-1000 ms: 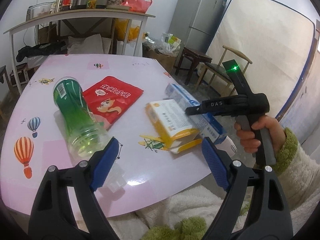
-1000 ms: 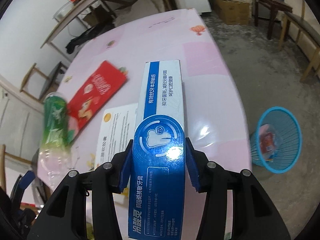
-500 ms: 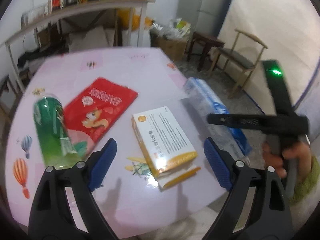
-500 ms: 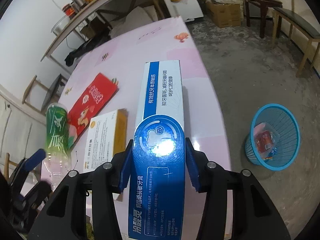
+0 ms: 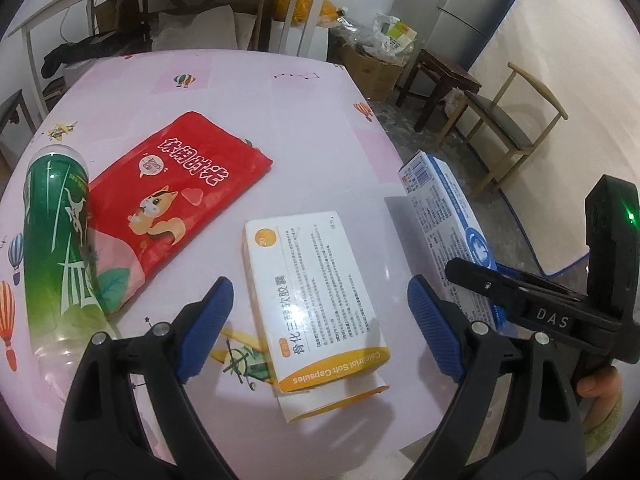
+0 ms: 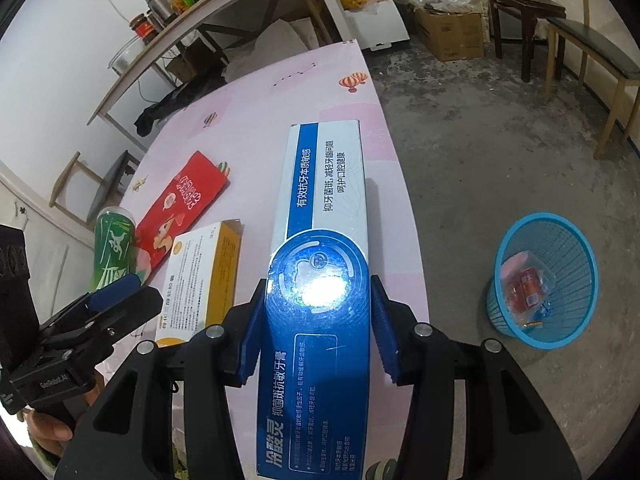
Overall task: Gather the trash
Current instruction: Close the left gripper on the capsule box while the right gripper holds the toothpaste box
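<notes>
On the pink tabletop (image 5: 248, 80), trash awaiting collection: one red snack pouch (image 5: 176, 196), flat; one green plastic bottle (image 5: 56, 240) on its side, touching the pouch's edge; one white-and-orange capsule box (image 5: 316, 296), lying flat. My left gripper (image 5: 316, 320) hangs over that box, jaws spread wide and empty, lined up to straddle it, likely my next pick. My right gripper (image 6: 316, 320) is clamped across a blue toothpaste box (image 6: 320, 280), lifted clear near the table's edge. Destination: blue mesh bin (image 6: 544, 280) on the floor beside the table, some wrappers already inside.
</notes>
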Available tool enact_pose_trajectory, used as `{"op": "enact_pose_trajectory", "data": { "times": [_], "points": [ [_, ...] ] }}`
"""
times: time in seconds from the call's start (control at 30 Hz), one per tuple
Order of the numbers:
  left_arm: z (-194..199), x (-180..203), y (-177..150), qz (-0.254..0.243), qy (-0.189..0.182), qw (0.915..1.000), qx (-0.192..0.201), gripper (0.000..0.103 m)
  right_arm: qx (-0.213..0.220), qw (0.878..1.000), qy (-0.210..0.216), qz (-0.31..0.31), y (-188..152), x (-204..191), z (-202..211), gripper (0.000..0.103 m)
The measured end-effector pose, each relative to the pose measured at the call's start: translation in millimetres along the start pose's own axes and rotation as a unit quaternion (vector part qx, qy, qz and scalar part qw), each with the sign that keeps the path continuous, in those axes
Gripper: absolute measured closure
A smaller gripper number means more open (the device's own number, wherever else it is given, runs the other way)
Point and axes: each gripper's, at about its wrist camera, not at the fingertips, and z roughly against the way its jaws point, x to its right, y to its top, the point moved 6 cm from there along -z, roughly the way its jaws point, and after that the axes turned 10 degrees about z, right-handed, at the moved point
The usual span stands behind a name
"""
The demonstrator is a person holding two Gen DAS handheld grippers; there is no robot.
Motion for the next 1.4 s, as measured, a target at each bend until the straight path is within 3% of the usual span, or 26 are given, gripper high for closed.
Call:
{"op": "enact_pose_trajectory", "data": {
  "times": [0.43, 0.6, 1.0, 1.23, 1.4],
  "points": [
    [1.5, -4.8, -0.1, 0.027, -0.02, 0.999, -0.029, 0.015, -0.009, 1.0, 0.011, -0.01, -9.8, 7.9, -5.9, 0.055],
    [-17.1, 1.7, -1.5, 0.024, -0.006, 0.9984, -0.051, 0.014, -0.014, 1.0, 0.013, -0.009, -13.7, 9.4, -9.3, 0.055],
    [-48.8, -4.0, 0.7, -0.002, 0.057, 0.9965, -0.061, 0.015, -0.019, 1.0, 0.004, 0.021, -16.7, 3.4, -10.0, 0.054],
    [-53.5, -6.8, -1.5, 0.0, 0.059, 0.9963, -0.062, 0.027, -0.031, 0.999, 0.0, 0.03, -19.2, -0.6, -12.5, 0.05],
    [-51.9, -6.7, -3.9, 0.001, 0.059, 0.9969, -0.052, 0.029, -0.027, 0.999, -0.002, 0.025, -20.9, 0.9, -11.4, 0.049]
  ]
}}
